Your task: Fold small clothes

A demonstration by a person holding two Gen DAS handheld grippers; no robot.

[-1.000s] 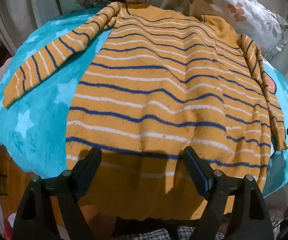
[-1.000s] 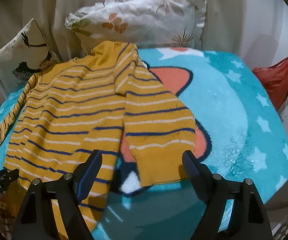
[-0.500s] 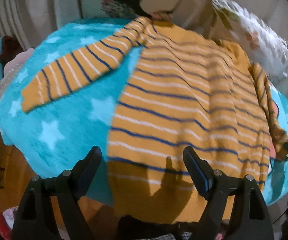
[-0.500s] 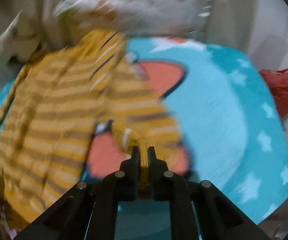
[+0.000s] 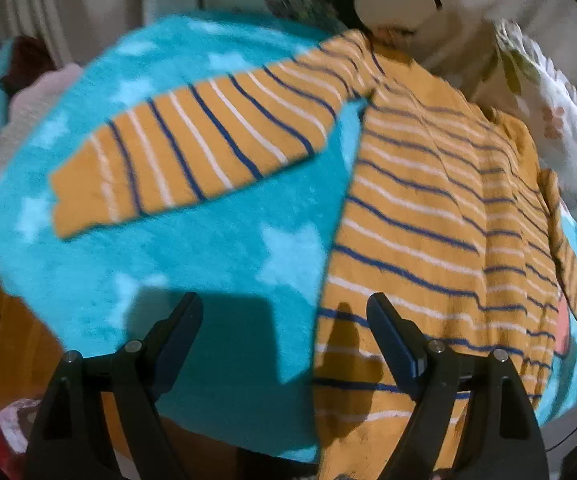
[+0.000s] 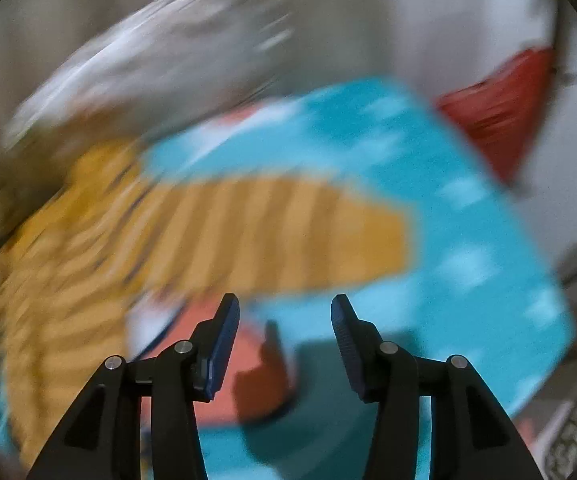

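Comparing with half a second ago:
Right gripper (image 6: 284,316): then pinched on the right sleeve (image 6: 288,232), now jaws parted and holding nothing; the sleeve lies spread out flat on the blanket (image 6: 468,208).
Left gripper (image 5: 284,316): jaws wide as before, holding nothing, now over bare blanket just left of the sweater (image 5: 428,216) hem.
Sweater: flat on the blanket, left sleeve (image 5: 192,152) stretched away from the body.
Edges: sweater hem hangs over the blanket's near edge.
Open room: bare blanket between left sleeve and body.
Right view: heavily blurred.
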